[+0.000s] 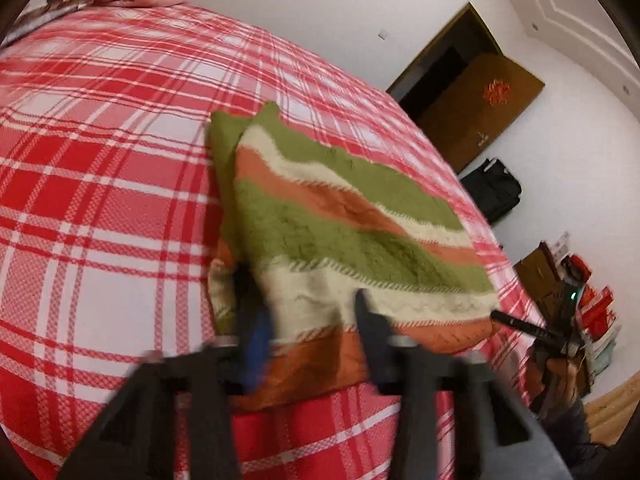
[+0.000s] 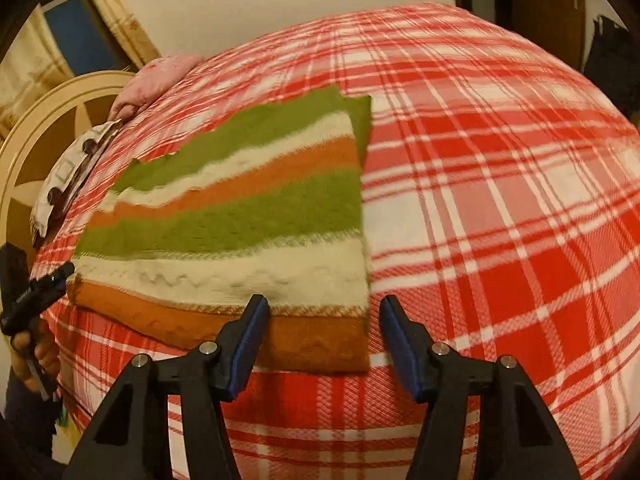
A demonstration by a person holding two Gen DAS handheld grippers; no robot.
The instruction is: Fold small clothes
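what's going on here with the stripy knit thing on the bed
A person is folding a small striped knit garment on a bed with a red plaid cover, using a handheld gripper in each hand. The garment lies flat, already folded into a rough rectangle. Both grippers are open at its near orange hem: the left gripper is over the near left corner, and the right gripper straddles the near right corner. Neither is gripping the fabric.

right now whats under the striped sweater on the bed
The striped sweater lies folded on the red plaid bedspread, which shows all around it. A green layer of the sweater itself peeks out beneath the top fold. Anything else under it is covered.
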